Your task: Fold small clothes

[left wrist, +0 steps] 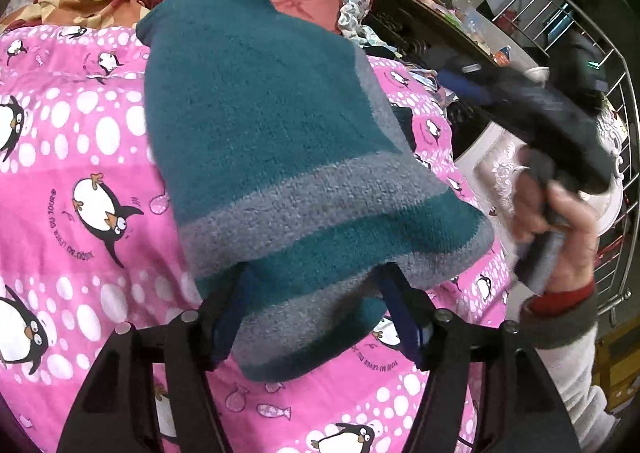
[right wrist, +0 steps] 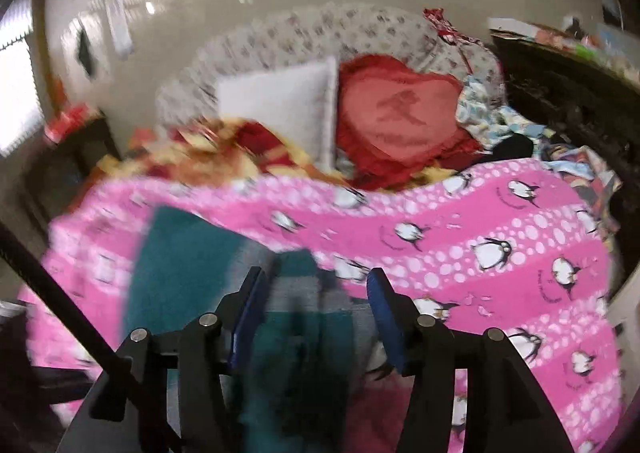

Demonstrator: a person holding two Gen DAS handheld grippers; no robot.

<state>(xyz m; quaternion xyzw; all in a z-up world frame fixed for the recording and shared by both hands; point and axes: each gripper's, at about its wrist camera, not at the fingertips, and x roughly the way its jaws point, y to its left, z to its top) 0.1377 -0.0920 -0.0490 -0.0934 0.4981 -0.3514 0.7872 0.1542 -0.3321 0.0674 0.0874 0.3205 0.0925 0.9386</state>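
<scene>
the bed takes up most of both views, covered by a pink quilt printed with penguins and white dots, soft and slightly rumpled. at its head lie a white square pillow, a red heart-shaped cushion with a frilled edge, and a crumpled red and yellow blanket. a dark cabinet stands along the far side with clutter on top, too blurred to name.

the teal and grey knitted garment lies on the quilt, fuzzy, with broad grey bands across a teal body, its near end bunched and folded over.

the left gripper stands with its blue-padded fingers moderately wide. the garment's near edge drapes over both fingertips and sits between them; the pads do not appear to press on it.

in the right wrist view, which is blurred, the right gripper is also spread to a middling width, and the garment lies below and between its fingers, apart from the pads. in the left wrist view a hand with a red cuff grips that tool's handle to the right of the garment.
</scene>
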